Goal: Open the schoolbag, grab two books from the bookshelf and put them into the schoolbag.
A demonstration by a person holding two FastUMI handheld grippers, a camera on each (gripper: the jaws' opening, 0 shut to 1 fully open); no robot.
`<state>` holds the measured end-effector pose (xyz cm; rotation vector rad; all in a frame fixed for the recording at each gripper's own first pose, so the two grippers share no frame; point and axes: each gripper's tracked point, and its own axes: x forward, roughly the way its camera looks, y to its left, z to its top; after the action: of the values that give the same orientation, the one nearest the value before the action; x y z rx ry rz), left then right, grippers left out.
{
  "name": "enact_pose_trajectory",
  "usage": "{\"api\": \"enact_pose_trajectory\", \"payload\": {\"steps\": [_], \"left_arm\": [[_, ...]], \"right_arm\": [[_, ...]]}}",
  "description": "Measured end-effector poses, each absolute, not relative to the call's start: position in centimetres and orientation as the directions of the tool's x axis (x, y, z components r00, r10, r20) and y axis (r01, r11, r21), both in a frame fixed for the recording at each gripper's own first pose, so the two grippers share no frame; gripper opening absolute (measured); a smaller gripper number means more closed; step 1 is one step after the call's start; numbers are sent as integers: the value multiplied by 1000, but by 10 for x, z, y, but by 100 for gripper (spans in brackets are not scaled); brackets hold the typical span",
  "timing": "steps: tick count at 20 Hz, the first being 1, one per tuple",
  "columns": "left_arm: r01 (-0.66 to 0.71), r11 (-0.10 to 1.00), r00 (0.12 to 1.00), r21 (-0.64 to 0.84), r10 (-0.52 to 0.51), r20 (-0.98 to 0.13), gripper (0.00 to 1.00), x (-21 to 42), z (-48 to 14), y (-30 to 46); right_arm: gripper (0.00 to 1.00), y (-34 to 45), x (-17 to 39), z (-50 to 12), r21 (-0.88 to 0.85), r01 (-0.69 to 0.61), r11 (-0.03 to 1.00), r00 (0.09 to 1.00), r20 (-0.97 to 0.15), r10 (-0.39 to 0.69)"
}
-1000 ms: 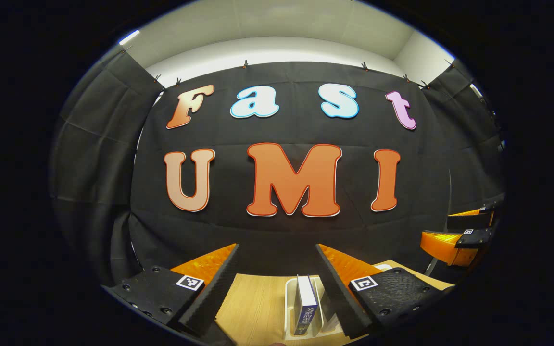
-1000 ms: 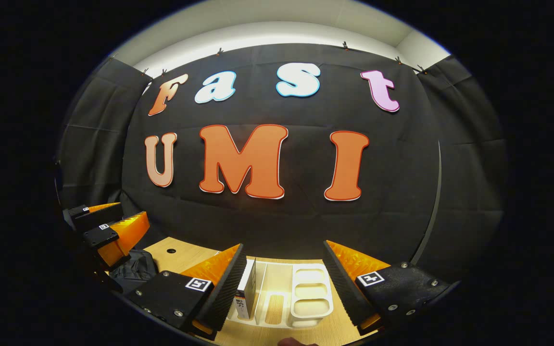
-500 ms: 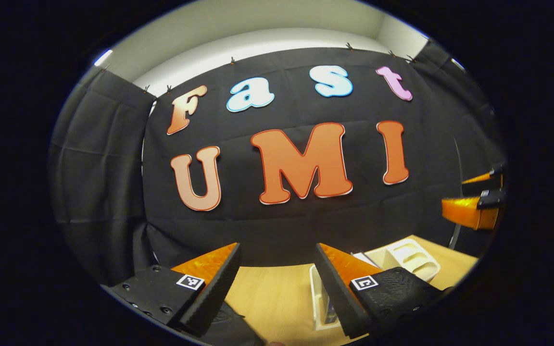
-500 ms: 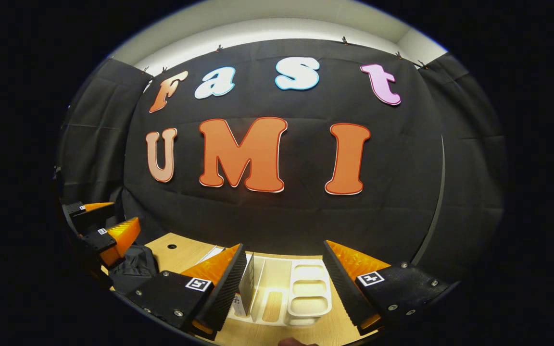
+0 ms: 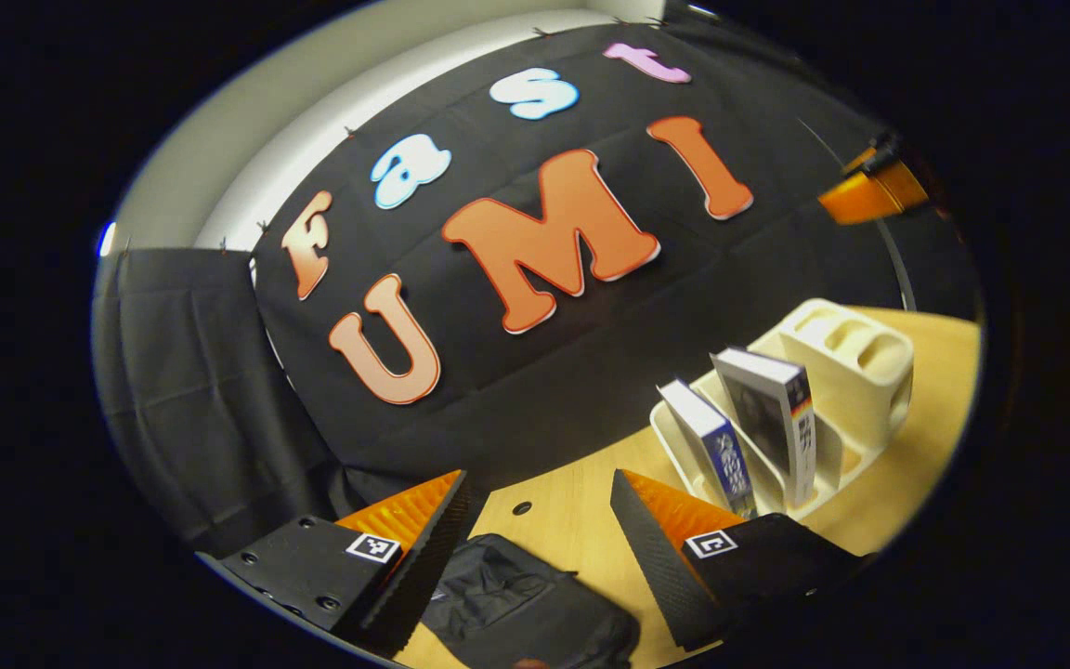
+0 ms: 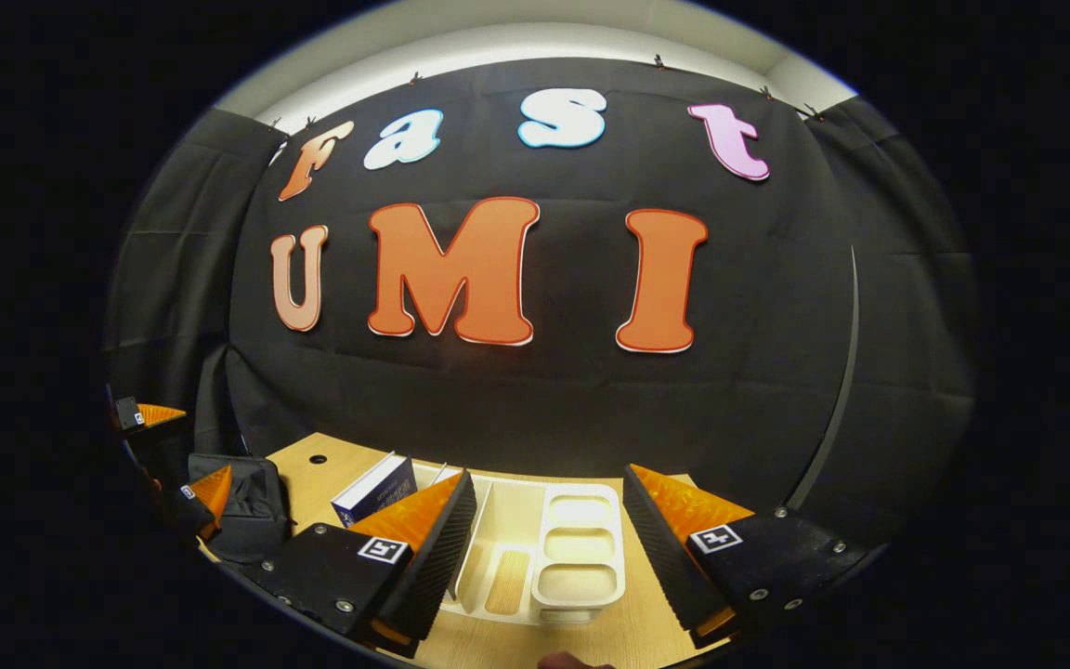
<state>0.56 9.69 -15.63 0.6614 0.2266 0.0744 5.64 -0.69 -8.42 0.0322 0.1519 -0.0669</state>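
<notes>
Schoolbag [image 5: 526,609], dark, apparently unopened, lies on worktop [image 5: 581,506] between and just below left gripper [image 5: 540,520] fingers, spread wide, empty. Bookshelf [image 6: 581,548] sits between right gripper [image 6: 549,530] fingers, also wide, empty. Two books [image 5: 758,427] upright in rack, right of left fingers. Opening step in hand, judging; next: left fingers find zip pull.
</notes>
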Motion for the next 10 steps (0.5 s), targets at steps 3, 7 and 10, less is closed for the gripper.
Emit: {"api": "enact_pose_trajectory", "payload": {"steps": [3, 7, 10], "left_arm": [[56, 714, 950, 698, 177, -257, 95, -18, -203, 109], [113, 644, 901, 756, 255, -352, 95, -52, -260, 137], [167, 600, 856, 783, 305, -417, 95, -75, -303, 157]], "right_arm": [[94, -12, 59, -97, 28, 65, 997, 983, -172, -60], [94, -13, 64, -112, 15, 48, 999, 979, -197, -44], [94, -12, 66, -118, 18, 32, 999, 978, -208, -28]]}}
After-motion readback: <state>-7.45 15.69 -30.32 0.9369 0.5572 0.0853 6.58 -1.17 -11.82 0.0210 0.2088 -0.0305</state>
